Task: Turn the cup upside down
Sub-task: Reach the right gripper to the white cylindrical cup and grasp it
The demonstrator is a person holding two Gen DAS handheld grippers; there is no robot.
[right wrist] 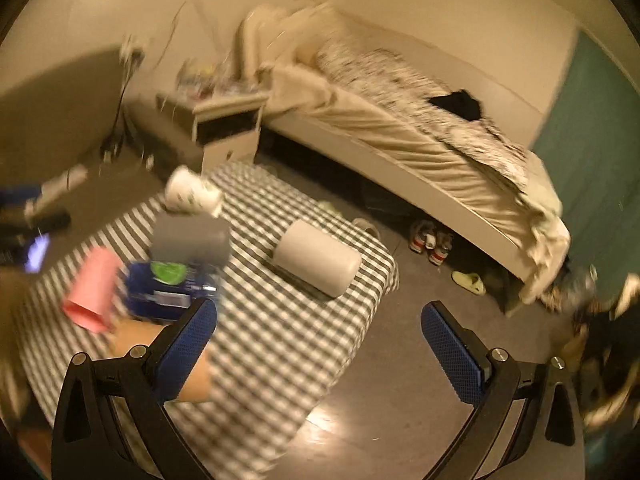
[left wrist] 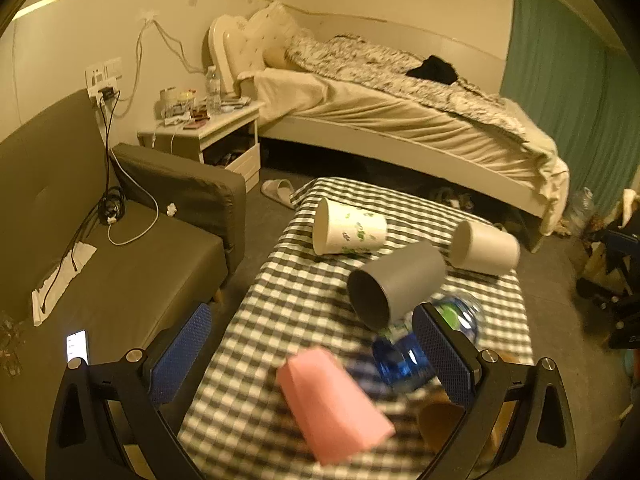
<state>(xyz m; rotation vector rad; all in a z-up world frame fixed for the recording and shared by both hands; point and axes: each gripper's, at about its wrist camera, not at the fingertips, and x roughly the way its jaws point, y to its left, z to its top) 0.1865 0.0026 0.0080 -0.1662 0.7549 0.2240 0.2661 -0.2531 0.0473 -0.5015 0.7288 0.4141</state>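
Note:
Several cups lie on their sides on the checkered table [left wrist: 280,320]. A pink cup [left wrist: 332,404] lies between the fingers of my open left gripper [left wrist: 312,344], untouched. Beyond it lie a grey cup [left wrist: 396,284], a white cup with green print [left wrist: 348,232] and a plain white cup [left wrist: 486,248]. A brown paper cup [left wrist: 440,420] shows by the left gripper's right finger. My right gripper [right wrist: 320,332] is open and empty, above the table's near right edge. In its blurred view I see the pink cup [right wrist: 94,292], grey cup [right wrist: 192,240], printed cup [right wrist: 192,194], plain white cup [right wrist: 320,258] and brown cup [right wrist: 136,336].
A blue water bottle [left wrist: 404,356] lies by the grey cup, also in the right wrist view [right wrist: 168,288]. A grey sofa [left wrist: 120,260] with a phone [left wrist: 77,346] stands left of the table. A bed [left wrist: 400,112], nightstand [left wrist: 208,128] and floor shoes [right wrist: 432,244] lie beyond.

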